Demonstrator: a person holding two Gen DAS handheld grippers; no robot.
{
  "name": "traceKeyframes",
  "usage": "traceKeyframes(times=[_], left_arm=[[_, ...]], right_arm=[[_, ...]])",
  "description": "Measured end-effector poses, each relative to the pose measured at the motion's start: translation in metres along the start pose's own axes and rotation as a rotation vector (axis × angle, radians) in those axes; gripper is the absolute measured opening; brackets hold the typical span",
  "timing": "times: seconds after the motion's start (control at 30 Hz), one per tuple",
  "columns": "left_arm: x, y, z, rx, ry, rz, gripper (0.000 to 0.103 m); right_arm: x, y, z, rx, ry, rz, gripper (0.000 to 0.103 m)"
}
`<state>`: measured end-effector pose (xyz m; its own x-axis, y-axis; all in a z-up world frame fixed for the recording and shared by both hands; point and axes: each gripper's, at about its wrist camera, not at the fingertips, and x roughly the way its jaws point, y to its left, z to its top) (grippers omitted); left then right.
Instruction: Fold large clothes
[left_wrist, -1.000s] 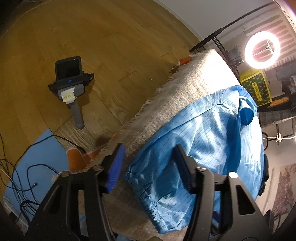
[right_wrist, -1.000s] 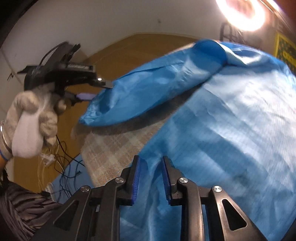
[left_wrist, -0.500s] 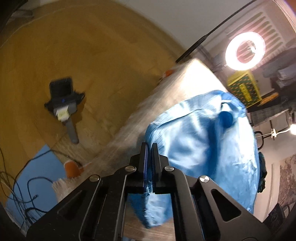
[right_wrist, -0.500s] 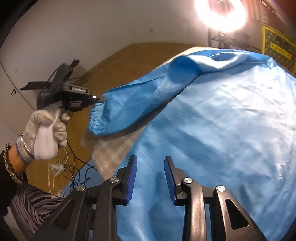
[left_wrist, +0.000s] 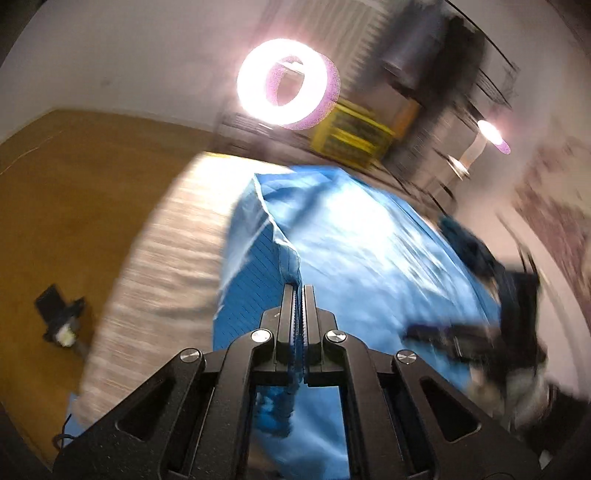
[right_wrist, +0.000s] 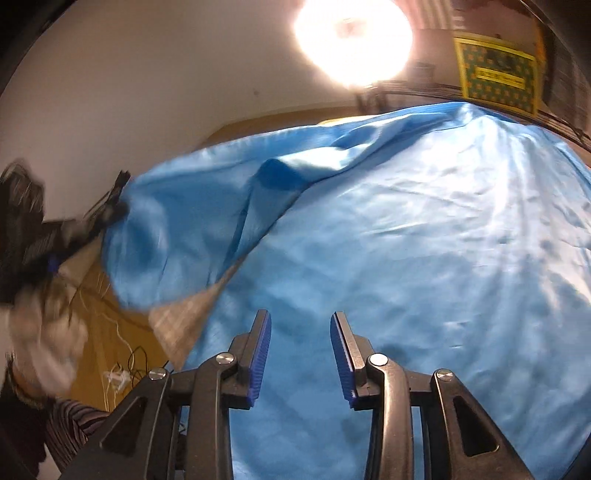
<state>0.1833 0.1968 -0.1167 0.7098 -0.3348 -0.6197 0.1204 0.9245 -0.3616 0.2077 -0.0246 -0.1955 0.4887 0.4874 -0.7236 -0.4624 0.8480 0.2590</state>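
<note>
Left hand-held gripper (left_wrist: 300, 295) clamped tight on the gathered cuff of a sleeve (left_wrist: 258, 258) of the blue garment (left_wrist: 369, 251), cuff fabric bunched between the pads and hanging below them, sleeve lifted off the surface and drawn over toward the body of the garment. Garment spread across a worktop covered with a beige woven cloth (left_wrist: 159, 266), its main panel lying mostly flat with light creases. Right hand-held gripper (right_wrist: 301, 354) partly open, jaws just now widening, nothing between the blue pads (right_wrist: 260, 354), poised above the near part of the blue panel. Seen from the right wrist: raised sleeve (right_wrist: 177, 229) billowing at left, pinched by the blurred left tool in a white-gloved hand (right_wrist: 40, 332). Ring light (left_wrist: 286, 83) glaring beyond the far end.
</note>
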Motion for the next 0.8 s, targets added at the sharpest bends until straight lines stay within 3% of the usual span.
traceKeyframes(times=[0.1,0.2,0.33,0.43,0.6,0.67,0.73,0.8], left_arm=[[0.011,-0.039,-0.021,0.116,0.046,-0.044,0.000],[0.024,-0.060,-0.041,0.191,0.099,-0.038,0.000],[0.035,-0.072,-0.061,0.212,0.155,-0.048,0.000],[0.038,-0.087,-0.076,0.220,0.176,-0.066,0.000],[0.043,-0.097,-0.091,0.256,0.237,-0.114,0.000],[0.039,-0.098,-0.096,0.252,0.275,-0.119,0.008],[0.028,-0.088,-0.098,0.201,0.284,-0.158,0.024],[0.010,-0.074,-0.097,0.133,0.259,-0.182,0.026]], right_arm=[[-0.015,-0.027,0.011,0.062,-0.023,-0.015,0.040],[-0.016,-0.046,0.024,0.099,-0.020,-0.008,0.041],[-0.007,-0.057,0.029,0.154,0.007,0.041,0.044],[0.008,-0.052,0.022,0.182,0.047,0.101,0.058],[0.029,-0.038,-0.005,0.204,0.112,0.187,0.058],[0.034,-0.034,-0.010,0.205,0.126,0.191,0.057],[0.039,-0.031,-0.015,0.209,0.143,0.190,0.054],[0.044,-0.027,-0.019,0.199,0.158,0.182,0.052]])
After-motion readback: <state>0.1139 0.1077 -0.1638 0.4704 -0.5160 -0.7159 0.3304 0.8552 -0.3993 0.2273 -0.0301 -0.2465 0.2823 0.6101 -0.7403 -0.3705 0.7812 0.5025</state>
